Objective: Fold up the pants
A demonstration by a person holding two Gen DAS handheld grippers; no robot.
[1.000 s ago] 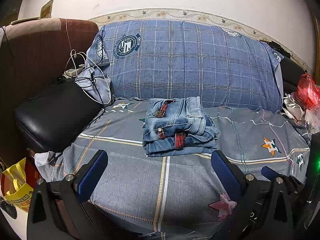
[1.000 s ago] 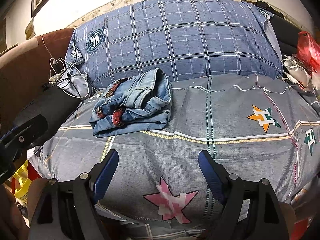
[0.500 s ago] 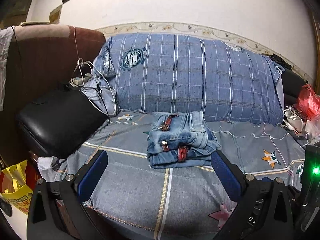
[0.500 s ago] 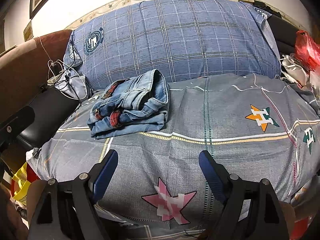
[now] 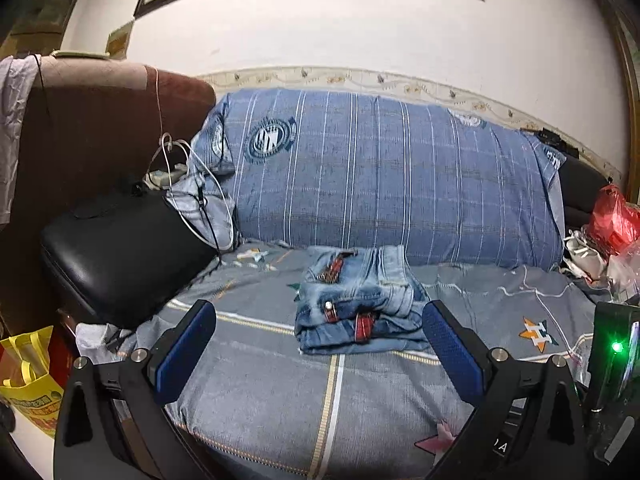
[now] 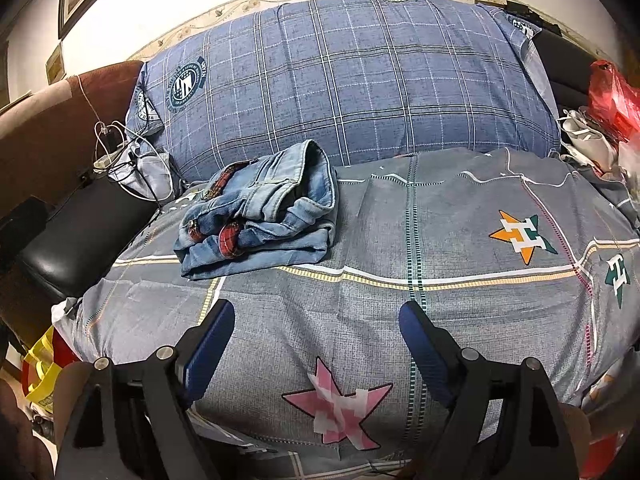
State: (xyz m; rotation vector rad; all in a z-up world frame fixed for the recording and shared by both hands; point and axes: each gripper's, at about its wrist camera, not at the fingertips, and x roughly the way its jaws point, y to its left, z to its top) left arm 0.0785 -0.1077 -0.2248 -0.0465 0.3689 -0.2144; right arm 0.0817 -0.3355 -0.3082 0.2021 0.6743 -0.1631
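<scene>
1. The folded light-blue denim pants with red plaid trim [image 5: 360, 312] lie on the grey patterned bedsheet [image 6: 400, 240] — just in front of the big blue checked pillow [image 5: 380, 176].
2. Left gripper [image 5: 320, 340]: jaws spread wide, nothing between them.
3. Right gripper [image 6: 316, 340]: likewise released — well short of the pants.

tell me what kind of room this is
Most likely a bedroom at home: folded jeans lie on a patterned bedsheet, with a big plaid pillow behind and charger cables beside it.
</scene>
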